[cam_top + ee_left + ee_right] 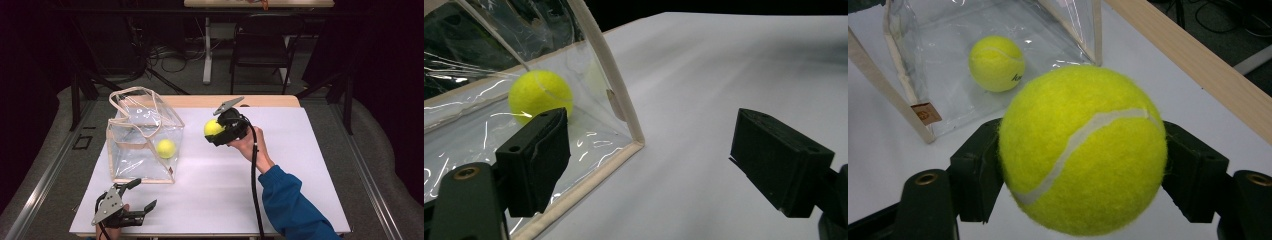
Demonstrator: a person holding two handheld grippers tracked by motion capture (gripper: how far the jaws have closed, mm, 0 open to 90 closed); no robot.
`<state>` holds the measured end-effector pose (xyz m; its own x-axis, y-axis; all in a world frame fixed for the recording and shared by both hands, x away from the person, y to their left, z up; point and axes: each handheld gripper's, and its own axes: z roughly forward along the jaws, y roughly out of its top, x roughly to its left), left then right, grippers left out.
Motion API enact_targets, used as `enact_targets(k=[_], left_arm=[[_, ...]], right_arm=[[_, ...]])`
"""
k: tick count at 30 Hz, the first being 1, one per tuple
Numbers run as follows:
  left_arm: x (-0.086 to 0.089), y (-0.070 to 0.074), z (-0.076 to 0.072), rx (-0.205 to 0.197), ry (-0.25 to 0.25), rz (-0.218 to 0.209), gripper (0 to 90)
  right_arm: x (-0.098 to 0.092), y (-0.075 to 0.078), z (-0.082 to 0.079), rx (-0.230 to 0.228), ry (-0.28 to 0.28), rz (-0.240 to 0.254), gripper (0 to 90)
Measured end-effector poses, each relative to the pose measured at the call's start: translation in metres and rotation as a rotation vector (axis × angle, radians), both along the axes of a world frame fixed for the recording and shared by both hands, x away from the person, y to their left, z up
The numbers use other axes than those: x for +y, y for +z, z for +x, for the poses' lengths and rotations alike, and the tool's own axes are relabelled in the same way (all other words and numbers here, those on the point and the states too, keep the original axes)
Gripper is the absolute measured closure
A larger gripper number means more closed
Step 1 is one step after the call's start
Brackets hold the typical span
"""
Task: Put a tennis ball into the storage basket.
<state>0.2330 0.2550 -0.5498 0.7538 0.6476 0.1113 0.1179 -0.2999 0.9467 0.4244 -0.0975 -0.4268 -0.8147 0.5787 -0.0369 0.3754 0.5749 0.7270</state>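
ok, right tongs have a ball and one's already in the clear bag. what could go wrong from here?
1. The bag's handles droop across its top opening, so the held tennis ball may catch on them or bounce off.
2. The left tongs hang open near the bag without gripping it, so a nudge from the right tongs could probably tip or slide the light bag.
3. The ball already inside could deflect a dropped one against the soft wall.

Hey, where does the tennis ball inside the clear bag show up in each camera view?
High view: the ball in the bag lies left of centre, low in the bag's right corner.
Left gripper view: upper left, behind the left jaw.
Right gripper view: upper left, beyond the held ball.
Shared landmark: the clear bag's cream edging.
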Motion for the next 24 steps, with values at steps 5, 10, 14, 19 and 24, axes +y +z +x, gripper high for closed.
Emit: enact_targets(k=[5,10,14,19,24], left_arm=[[0.000,0.000,0.000,-0.004,0.001,0.001,15.9],[-0.001,0.000,0.000,-0.003,-0.001,0.003,15.9],[0.000,0.000,0.000,-0.004,0.000,0.003,15.9],[0.000,0.000,0.000,-0.004,-0.002,0.004,15.9],[0.000,0.000,0.000,-0.002,-0.003,0.004,15.9]], right_arm=[[0.004,0.003,-0.001,-0.006,0.007,0.000,26.2],[0.007,0.008,-0.001,-0.011,0.018,0.007,26.2],[0.010,0.014,-0.001,-0.020,0.022,0.014,26.2],[0.014,0.018,-0.002,-0.028,0.030,0.020,26.2],[0.017,0.020,-0.001,-0.031,0.039,0.026,26.2]])
